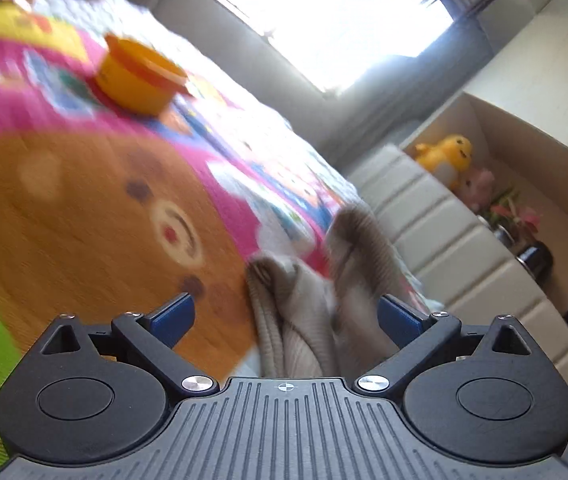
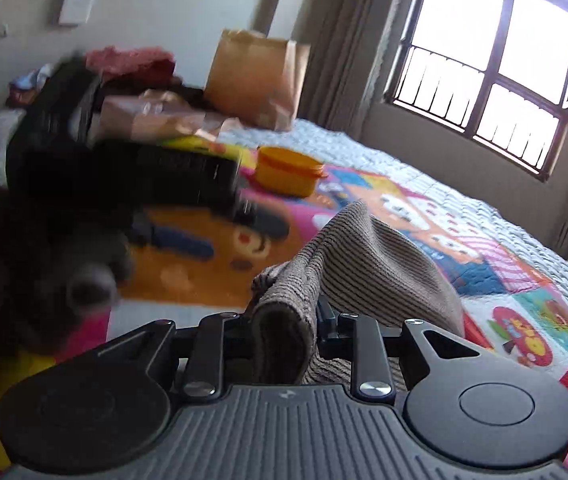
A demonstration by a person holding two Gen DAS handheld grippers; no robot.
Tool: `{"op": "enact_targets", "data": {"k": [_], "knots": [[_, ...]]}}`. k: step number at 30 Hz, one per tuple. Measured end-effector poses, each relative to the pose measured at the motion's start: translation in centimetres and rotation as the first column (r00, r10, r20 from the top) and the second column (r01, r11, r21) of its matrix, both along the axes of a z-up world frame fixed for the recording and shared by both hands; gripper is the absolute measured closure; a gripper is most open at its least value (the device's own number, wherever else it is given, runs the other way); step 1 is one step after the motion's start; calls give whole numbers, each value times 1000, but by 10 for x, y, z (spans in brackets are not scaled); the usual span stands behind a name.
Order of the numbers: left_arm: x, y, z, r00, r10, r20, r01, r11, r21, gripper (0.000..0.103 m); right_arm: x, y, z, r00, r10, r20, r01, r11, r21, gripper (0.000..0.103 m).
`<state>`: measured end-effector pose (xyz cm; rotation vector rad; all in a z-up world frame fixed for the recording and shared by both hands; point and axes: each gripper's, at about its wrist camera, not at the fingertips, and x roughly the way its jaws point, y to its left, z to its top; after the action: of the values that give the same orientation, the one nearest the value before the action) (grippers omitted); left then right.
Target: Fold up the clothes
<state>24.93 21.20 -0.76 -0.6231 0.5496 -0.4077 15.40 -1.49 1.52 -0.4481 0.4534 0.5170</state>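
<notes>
A beige ribbed knit garment (image 2: 368, 268) lies bunched on the colourful quilt (image 2: 484, 240) of a bed. My right gripper (image 2: 284, 320) is shut on a folded edge of it, which bulges up between the jaws. In the left wrist view the same garment (image 1: 324, 304) sits between the blue pads (image 1: 176, 316) of my left gripper (image 1: 286, 316), which is open wide; the cloth is not pinched. The left gripper (image 2: 188, 184) shows blurred in the right wrist view, left of the garment.
An orange tub (image 1: 140, 76) stands on the quilt, also in the right wrist view (image 2: 288, 174). A brown paper bag (image 2: 256, 80) and piled clothes (image 2: 132, 64) sit at the far end of the bed. A padded headboard (image 1: 456, 248) and a shelf with toys (image 1: 448, 156) lie right.
</notes>
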Motion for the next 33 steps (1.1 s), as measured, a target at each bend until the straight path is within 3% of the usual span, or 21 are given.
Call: {"op": "enact_targets", "data": {"k": [4,8,11,14,18,20,24,29,31,33], "knots": [[-2,-1,30,997,-73,35,68,991,115,2,-13,38,-27,990,60,124,-38,984,-175,74],[18,-37,34,986,-166,-12,163,952,258,2,-10,40,-22,991,91,101,-72,983,-171,72],[32,-62,15,978,-193,-78,208,903,376,5,-7,12,-7,992,112,49,-109,992,-65,68],[36,-64,2,973,-208,-98,230,903,364,5,-3,-28,12,992,123,-31,-120,990,69,64],[35,-58,-4,973,-212,-90,230,907,354,4,18,-72,16,987,64,-146,-28,971,237,25],[37,-54,-7,972,-213,-99,234,915,330,3,37,-89,10,975,23,-219,48,949,311,20],[36,-52,-7,971,-210,-111,235,921,310,3,73,-124,-4,928,-39,-370,211,875,435,19],[36,-49,-3,965,-221,-139,254,915,313,3,117,-150,-29,831,-35,-555,386,755,530,15],[36,-48,-2,964,-223,-147,259,912,317,3,125,-142,-41,808,12,-589,393,734,554,13],[37,-45,1,960,-224,-165,265,917,297,4,121,-134,-37,829,27,-559,344,763,547,25]]}}
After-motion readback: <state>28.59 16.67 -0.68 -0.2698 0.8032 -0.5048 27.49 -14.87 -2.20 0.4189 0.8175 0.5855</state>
